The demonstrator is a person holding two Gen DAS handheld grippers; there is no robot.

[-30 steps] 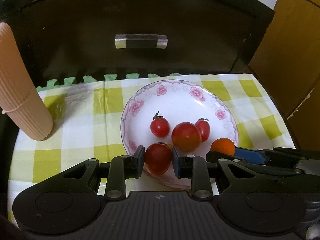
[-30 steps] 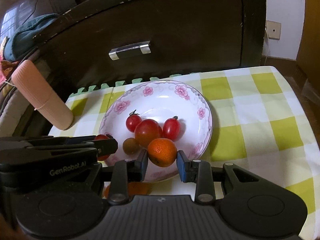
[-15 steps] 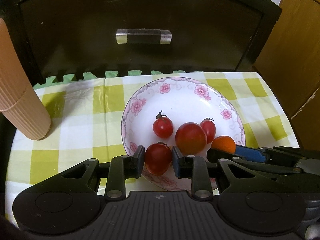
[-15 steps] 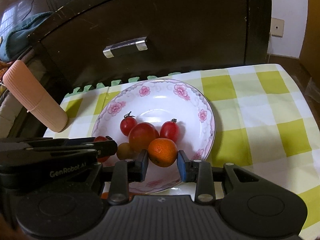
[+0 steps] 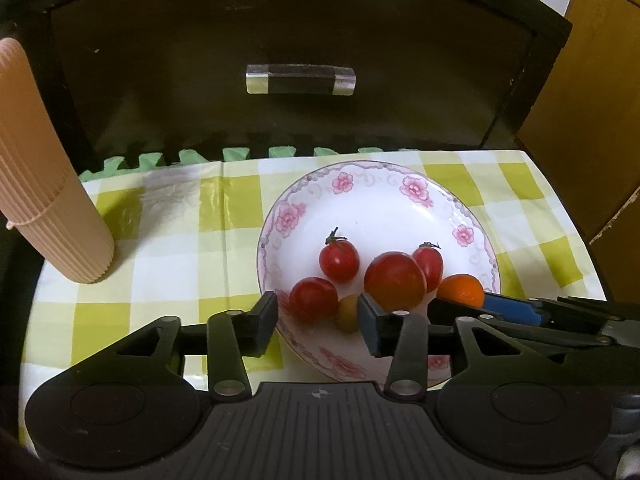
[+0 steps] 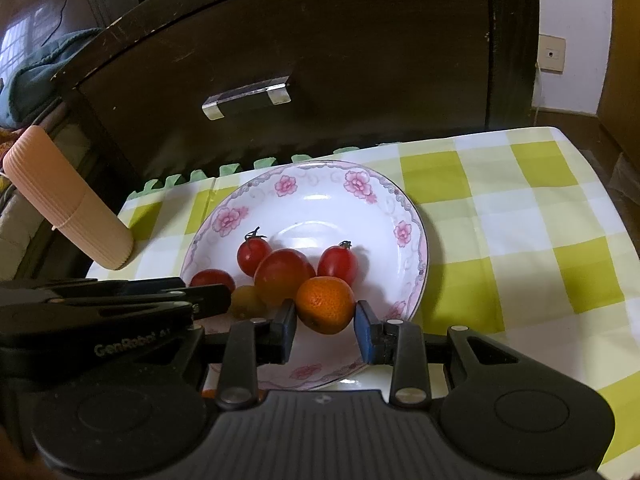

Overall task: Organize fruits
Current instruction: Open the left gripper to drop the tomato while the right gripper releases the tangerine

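left tongs (image 5: 318, 318): just spread, cherry tomato (image 5: 313, 299) lying free between pads in floral plate (image 5: 380, 184) | right tongs (image 6: 325, 326): pinching small orange (image 6: 325, 304) over plate

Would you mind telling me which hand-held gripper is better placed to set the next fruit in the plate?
Right: the right hand-held gripper holds the orange above the plate; the left hand-held gripper has just opened, pads touching nothing.
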